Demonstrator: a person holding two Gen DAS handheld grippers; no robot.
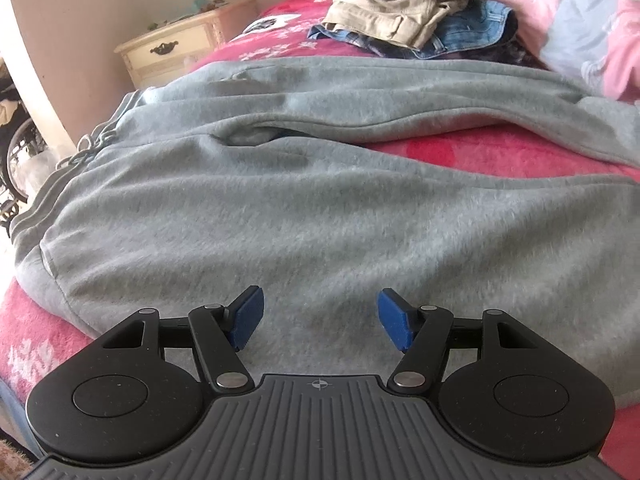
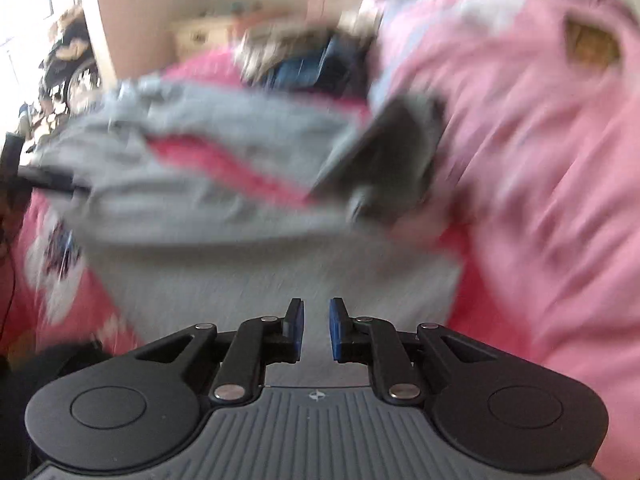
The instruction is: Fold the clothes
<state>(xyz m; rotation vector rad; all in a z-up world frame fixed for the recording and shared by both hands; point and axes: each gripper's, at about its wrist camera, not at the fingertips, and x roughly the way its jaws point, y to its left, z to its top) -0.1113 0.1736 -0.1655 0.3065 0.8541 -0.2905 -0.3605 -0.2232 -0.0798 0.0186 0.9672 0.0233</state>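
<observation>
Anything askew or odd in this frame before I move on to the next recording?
The grey sweatpants lie rumpled, not flat: the legs splay apart with red blanket showing between them. Unfolded khaki and denim clothes are heaped beyond. The right wrist view is heavily motion-blurred. Both the left gripper and right gripper hold nothing.

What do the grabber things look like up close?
Both look alike. The left gripper and right gripper each have two flat blue pads on black jointed arms with silver pins, two round black discs, and a ribbed grey base with a small crosshair mark.

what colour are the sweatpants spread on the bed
Grey sweatpants, seen best in the left wrist view.
</observation>
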